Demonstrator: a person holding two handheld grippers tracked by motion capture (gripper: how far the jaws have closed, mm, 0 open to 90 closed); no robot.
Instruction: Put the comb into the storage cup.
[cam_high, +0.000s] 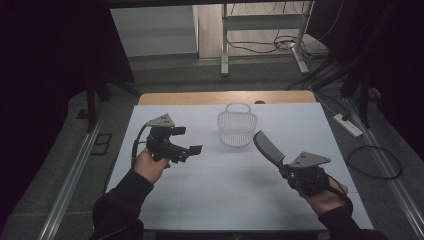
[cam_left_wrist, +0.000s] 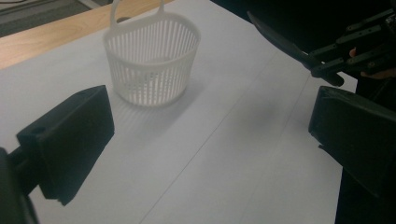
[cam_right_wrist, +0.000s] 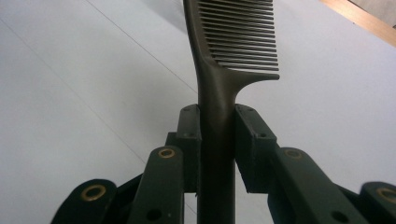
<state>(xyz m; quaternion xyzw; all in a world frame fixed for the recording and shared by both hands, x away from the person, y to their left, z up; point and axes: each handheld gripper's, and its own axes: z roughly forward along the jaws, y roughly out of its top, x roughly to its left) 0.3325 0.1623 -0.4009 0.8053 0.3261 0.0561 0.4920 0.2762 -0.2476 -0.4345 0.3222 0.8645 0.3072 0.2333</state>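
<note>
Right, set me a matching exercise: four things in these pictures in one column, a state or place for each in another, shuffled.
Things:
1. comb
2. basket
3. left gripper
4. right gripper

States:
A. standing on the table, nothing visible inside
B. jaws apart, holding nothing
C. clamped by its handle, teeth end raised
D. shut on a dark handle

Pairs: 1-C, 2-A, 3-B, 4-D

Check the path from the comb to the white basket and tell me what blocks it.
Nothing visible does. The right gripper holds the comb just right of the basket; bare white table lies between, and the open left gripper hangs off to the left.
</note>
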